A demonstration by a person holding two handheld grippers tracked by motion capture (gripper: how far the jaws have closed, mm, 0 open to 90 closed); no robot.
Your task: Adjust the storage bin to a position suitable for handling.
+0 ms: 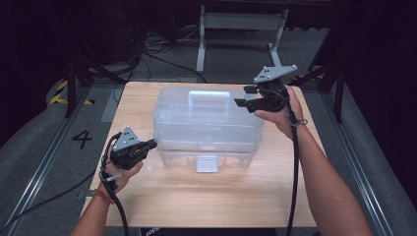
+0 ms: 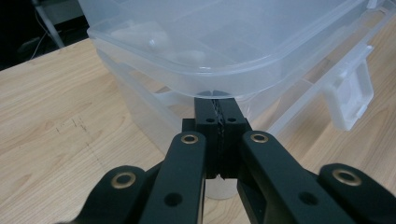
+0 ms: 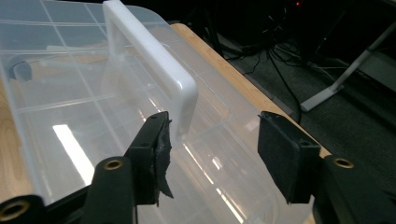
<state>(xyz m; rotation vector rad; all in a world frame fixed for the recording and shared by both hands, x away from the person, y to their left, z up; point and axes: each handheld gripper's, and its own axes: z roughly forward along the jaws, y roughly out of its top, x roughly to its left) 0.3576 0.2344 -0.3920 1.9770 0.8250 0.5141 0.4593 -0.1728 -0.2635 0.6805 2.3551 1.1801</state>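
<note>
Your clear lidded box [image 1: 206,125] has a white handle [image 3: 154,51]; left gripper [image 2: 217,109] pressed together, right gripper [image 3: 212,154] spread.

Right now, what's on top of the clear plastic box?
A white handle lies flat along the lid of the box. The right hand-held gripper hovers open over that end. Contents are blurred through the plastic; I can't identify them.
</note>
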